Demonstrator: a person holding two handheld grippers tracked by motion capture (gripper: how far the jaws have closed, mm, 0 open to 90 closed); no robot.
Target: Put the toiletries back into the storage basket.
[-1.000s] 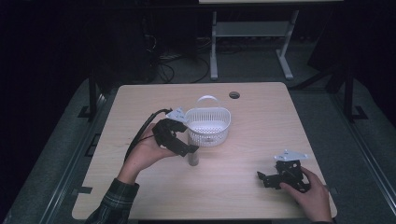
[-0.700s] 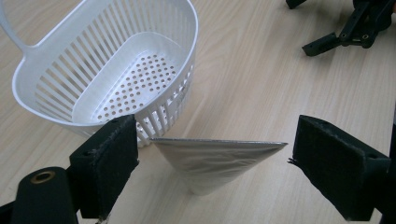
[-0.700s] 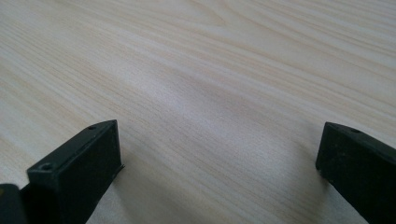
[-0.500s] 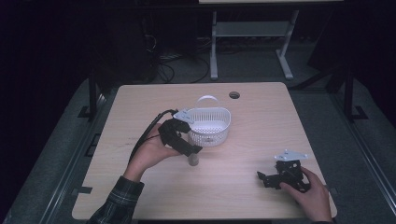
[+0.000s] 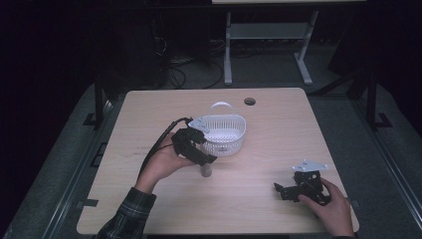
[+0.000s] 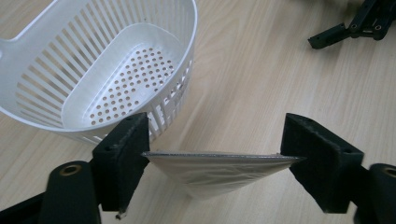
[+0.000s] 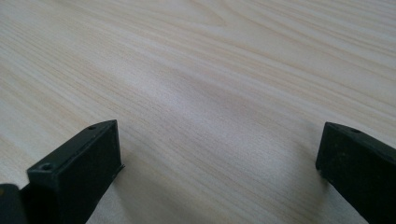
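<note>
Silvery pouch (image 6: 219, 170) between the left tongs (image 6: 215, 158), just beside the white basket (image 6: 100, 70).
No brand or writing can be read on anything. One pouch stands on the desk (image 5: 278, 129), its top edge spanning both pads, whose jaws have just been closing onto it. One slotted basket sits near, one handle showing. Right tongs (image 5: 291, 188) rest well apart, gaping wide over bare wood.

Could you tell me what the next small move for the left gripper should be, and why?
Probably lift a little. The left gripper has just been closing its jaws, and both pads now touch the edges of the small silvery foil packet on the light wooden table. The white slotted plastic basket stands right beside it, a likely place to drop it.
</note>
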